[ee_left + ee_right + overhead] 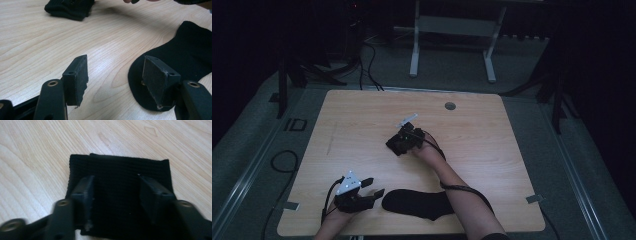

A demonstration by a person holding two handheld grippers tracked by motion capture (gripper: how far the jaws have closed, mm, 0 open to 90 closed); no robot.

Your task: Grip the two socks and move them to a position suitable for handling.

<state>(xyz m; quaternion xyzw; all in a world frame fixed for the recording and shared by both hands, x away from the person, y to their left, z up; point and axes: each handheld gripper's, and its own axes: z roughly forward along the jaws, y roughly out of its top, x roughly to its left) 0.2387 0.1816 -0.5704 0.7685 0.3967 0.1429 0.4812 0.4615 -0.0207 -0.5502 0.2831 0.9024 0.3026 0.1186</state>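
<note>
The left tongs (373,187) sit open right at the toe of the flat black sock (419,204) on the desk (492,165); sock runs rightward; right tongs (116,195) open over the folded sock (120,195), probably not gripping.

Folded sock (399,144) lies mid-table (362,120), under the right gripper (404,137). Flat sock (417,203) lies at the near edge, just right of the left gripper (373,187).
</note>
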